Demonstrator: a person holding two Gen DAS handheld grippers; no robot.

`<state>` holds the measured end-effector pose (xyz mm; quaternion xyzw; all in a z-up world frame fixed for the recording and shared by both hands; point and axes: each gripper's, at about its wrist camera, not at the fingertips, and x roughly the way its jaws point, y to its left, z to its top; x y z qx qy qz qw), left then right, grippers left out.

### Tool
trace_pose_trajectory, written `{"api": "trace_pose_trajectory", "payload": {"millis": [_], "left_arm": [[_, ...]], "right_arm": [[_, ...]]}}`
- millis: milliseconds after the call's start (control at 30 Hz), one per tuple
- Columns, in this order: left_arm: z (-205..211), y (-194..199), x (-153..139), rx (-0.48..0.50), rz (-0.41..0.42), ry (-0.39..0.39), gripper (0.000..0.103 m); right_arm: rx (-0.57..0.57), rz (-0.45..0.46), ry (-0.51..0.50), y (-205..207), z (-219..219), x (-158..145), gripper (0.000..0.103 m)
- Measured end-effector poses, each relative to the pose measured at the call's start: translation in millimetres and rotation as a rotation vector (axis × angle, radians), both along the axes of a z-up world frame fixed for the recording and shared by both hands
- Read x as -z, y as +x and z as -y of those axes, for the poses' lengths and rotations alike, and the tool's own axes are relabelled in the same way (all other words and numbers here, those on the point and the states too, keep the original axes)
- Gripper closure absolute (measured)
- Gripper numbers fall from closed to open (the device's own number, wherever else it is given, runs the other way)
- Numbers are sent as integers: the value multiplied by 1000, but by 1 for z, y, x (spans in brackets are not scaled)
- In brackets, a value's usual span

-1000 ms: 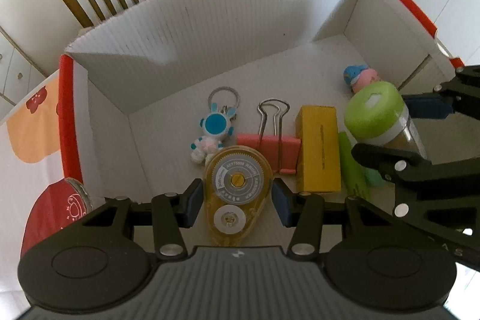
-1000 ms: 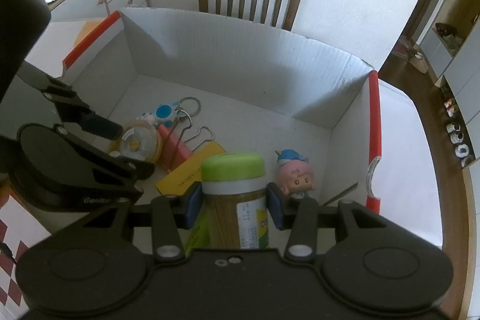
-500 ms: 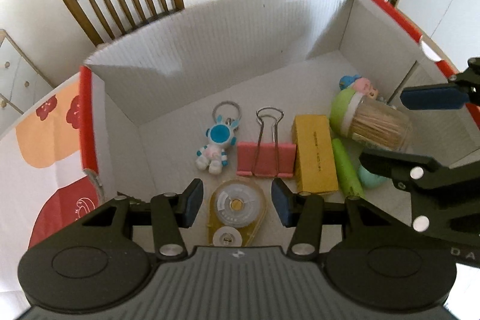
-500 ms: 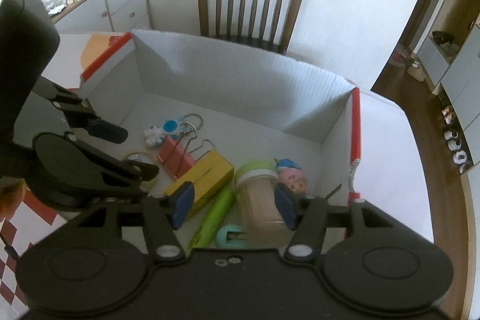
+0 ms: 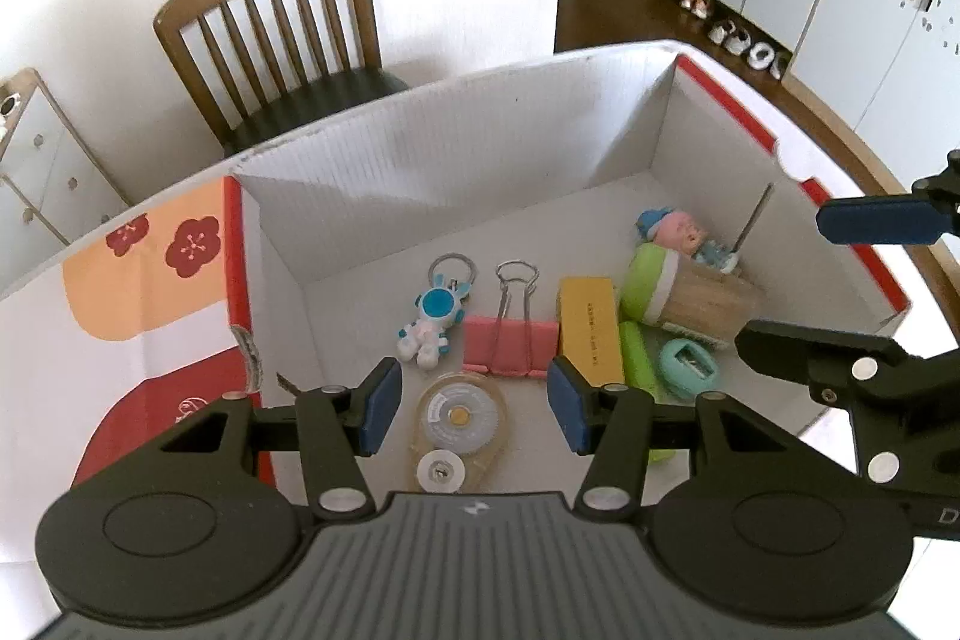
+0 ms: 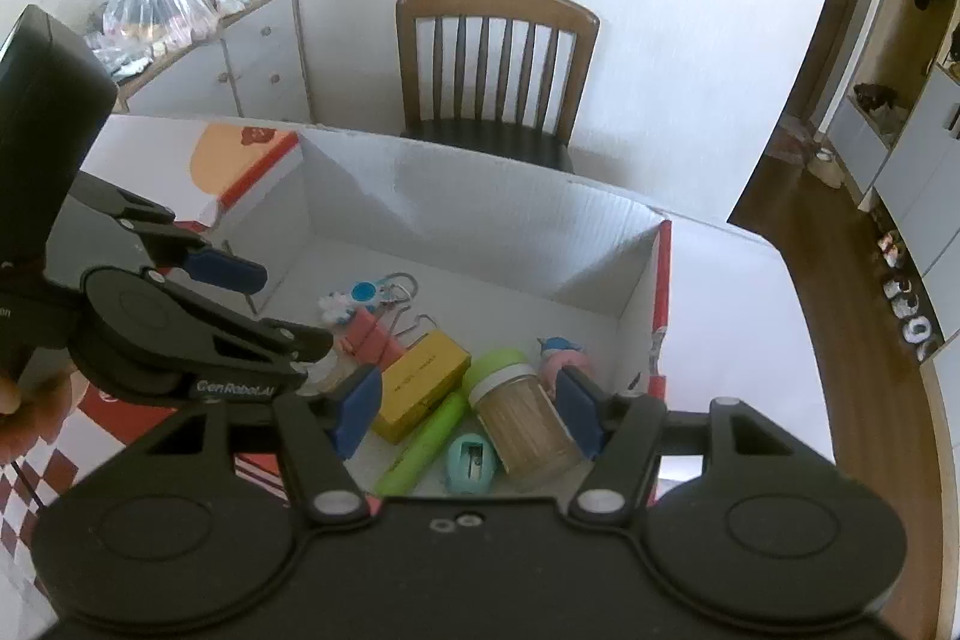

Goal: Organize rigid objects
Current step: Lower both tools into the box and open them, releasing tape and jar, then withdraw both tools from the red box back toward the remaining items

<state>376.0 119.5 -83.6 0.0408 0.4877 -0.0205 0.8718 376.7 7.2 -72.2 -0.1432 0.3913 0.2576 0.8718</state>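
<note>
A white cardboard box (image 5: pixel 456 148) with red rims holds the objects. On its floor lie a yellow correction tape (image 5: pixel 457 430), a pink binder clip (image 5: pixel 510 343), a blue robot keychain (image 5: pixel 433 322), a yellow box (image 5: pixel 589 331), a green marker (image 5: pixel 637 361), a teal sharpener (image 5: pixel 689 367), a green-lidded toothpick jar (image 5: pixel 684 293) on its side and a pink doll (image 5: pixel 675 232). My left gripper (image 5: pixel 471 409) is open and empty above the tape. My right gripper (image 6: pixel 471 409) is open and empty above the jar (image 6: pixel 522 415).
A wooden chair (image 5: pixel 282 34) stands behind the box. A dresser with clutter (image 6: pixel 204 46) is at the far left in the right wrist view. The box sits on a white table with a red and orange patterned cloth (image 5: pixel 138 268).
Both grippers opened and rose away from the box. The tape lies on the box floor and the toothpick jar lies on its side, both released.
</note>
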Motion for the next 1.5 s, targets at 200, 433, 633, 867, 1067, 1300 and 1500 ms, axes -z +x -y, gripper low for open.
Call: {"api": "trace_pose_trajectory", "payload": {"millis": [200, 433, 633, 867, 1067, 1300, 1500], "left_arm": [[6, -21, -19, -1, 49, -2, 50], [13, -50, -39, -6, 110, -23, 39], [21, -78, -51, -10, 153, -31, 39], [30, -114, -62, -21, 201, -56, 39], [37, -146, -69, -36, 249, -55, 26], [42, -177, -59, -71, 288, -54, 22], [46, -201, -40, -95, 296, -59, 22]], "right_arm": [[-11, 23, 29, -18, 8, -15, 31], [-26, 31, 63, -40, 22, -26, 28], [-28, 53, 96, -63, 38, -36, 19], [-45, 72, 124, -92, 57, -43, 11], [-75, 81, 164, -118, 75, -42, 3], [-74, 73, 197, -138, 95, -30, 0], [-75, 51, 203, -155, 104, -11, 0]]}}
